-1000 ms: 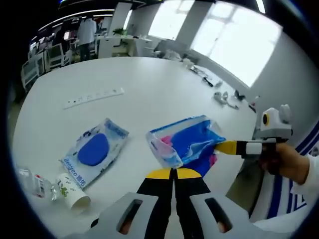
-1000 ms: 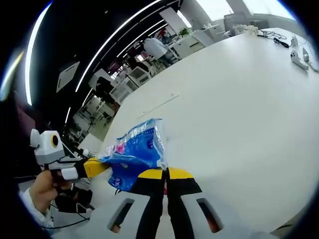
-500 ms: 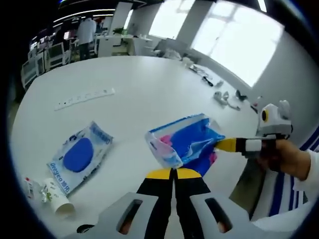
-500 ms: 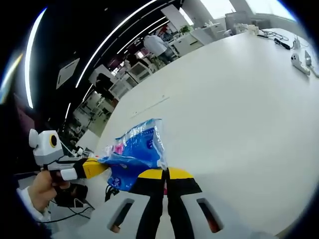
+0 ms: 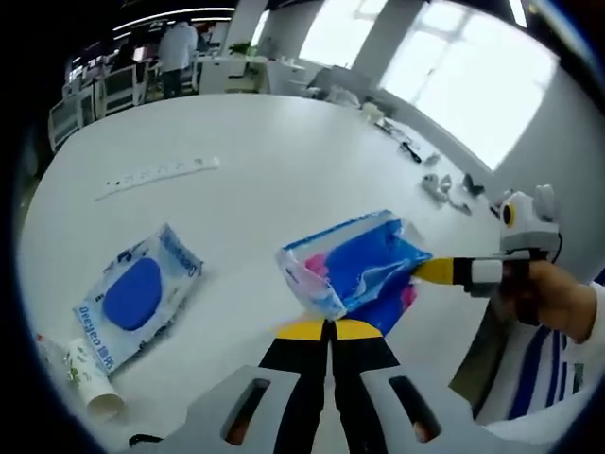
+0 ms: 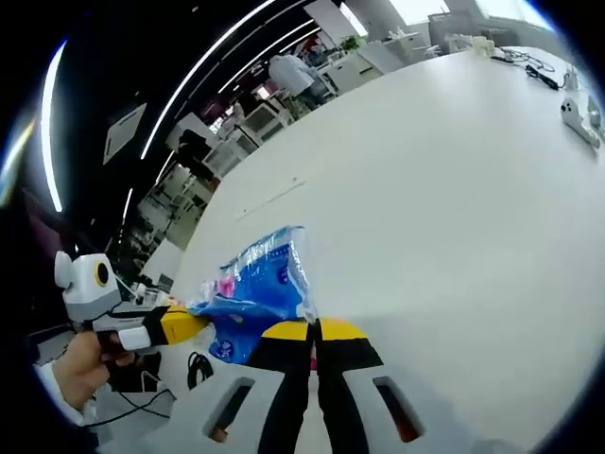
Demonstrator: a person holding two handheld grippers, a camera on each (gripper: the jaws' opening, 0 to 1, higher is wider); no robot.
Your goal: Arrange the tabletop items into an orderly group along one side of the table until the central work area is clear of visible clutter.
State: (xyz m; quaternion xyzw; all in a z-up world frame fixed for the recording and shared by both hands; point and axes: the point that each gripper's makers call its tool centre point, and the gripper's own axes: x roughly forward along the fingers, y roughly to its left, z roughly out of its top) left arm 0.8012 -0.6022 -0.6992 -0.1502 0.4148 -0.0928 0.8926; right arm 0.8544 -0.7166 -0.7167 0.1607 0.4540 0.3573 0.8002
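A blue and pink plastic pack [image 5: 357, 265] hangs above the white table [image 5: 274, 142], held from two sides. My left gripper [image 5: 329, 328] is shut on its near edge. My right gripper [image 5: 418, 274] comes in from the right, held by a hand [image 5: 553, 298], and is shut on the pack's right end. In the right gripper view the same pack [image 6: 257, 282] sits in front of my right gripper [image 6: 317, 329], with my left gripper [image 6: 194, 322] pinching its left end. A blue wet-wipes packet [image 5: 132, 295] and a paper cup [image 5: 88, 375] lie on the table at the left.
A white power strip [image 5: 156, 175] lies further back on the table. Small devices and cables [image 5: 444, 184] sit along the far right edge; they also show as small devices [image 6: 579, 118] in the right gripper view. Desks and a standing person [image 5: 178, 52] are beyond the table.
Both grippers keep their hold on the blue pack. Both views have shifted and tilted a little with the hands; the wipes packet and cup lie as before.
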